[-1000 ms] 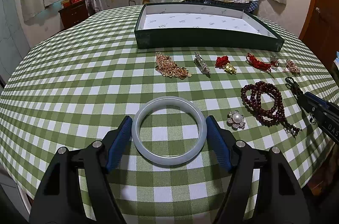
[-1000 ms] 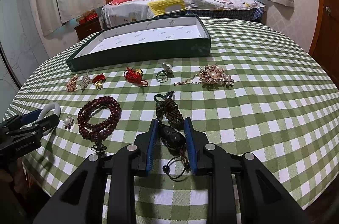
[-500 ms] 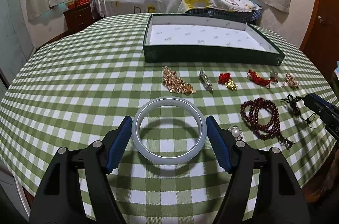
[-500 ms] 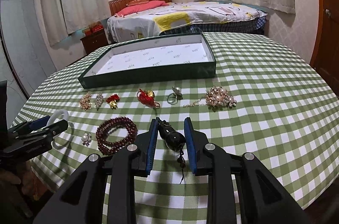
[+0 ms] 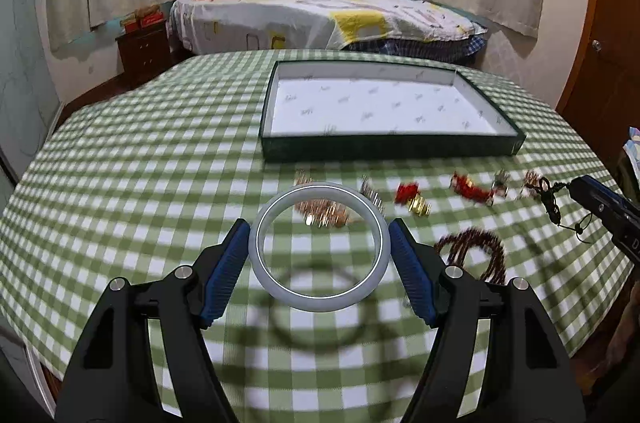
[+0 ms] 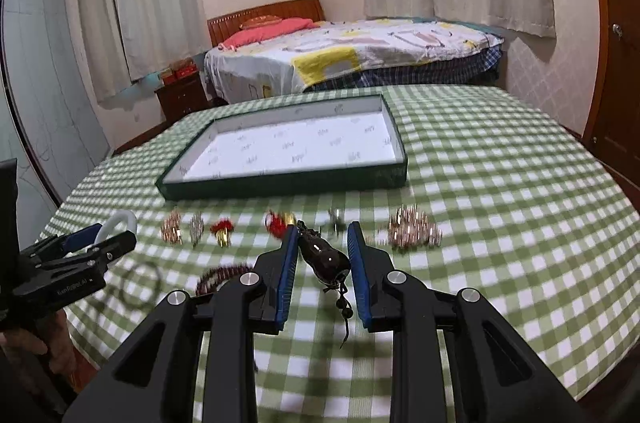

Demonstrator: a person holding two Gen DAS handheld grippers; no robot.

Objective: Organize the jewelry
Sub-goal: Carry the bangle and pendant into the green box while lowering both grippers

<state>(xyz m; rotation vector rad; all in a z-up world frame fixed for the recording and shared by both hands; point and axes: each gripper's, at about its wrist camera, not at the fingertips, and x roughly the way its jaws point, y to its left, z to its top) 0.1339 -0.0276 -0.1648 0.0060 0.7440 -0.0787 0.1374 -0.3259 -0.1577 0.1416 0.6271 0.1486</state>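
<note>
- Both grippers have risen off the table since the earlier frames, each carrying its piece, and the cloth's check pattern now sits further below them.
- Left wrist view: the left gripper (image 5: 319,247) holds the pale bangle (image 5: 319,247) flat between its blue pads, jaws set wide around its outer rim; the ring's shadow lies on the green checked tablecloth (image 5: 140,183) underneath.
- Ahead of the fingers stands the dark green tray (image 5: 388,147) with its white lining, nothing in it. Between tray and fingertips the small gold and red pieces lie blurred in a row; the dark bead strand (image 5: 474,251) is just right of the right finger.
- Right wrist view: the right gripper (image 6: 323,261) is narrowed on a dark pendant (image 6: 326,259), its cord dangling below the pads.
- Further ahead and slightly left is the same tray (image 6: 288,183); a gold brooch (image 6: 414,229) lies just right of the fingertips. Far left, the left gripper (image 6: 116,235) carries the bangle (image 6: 120,221).
</note>
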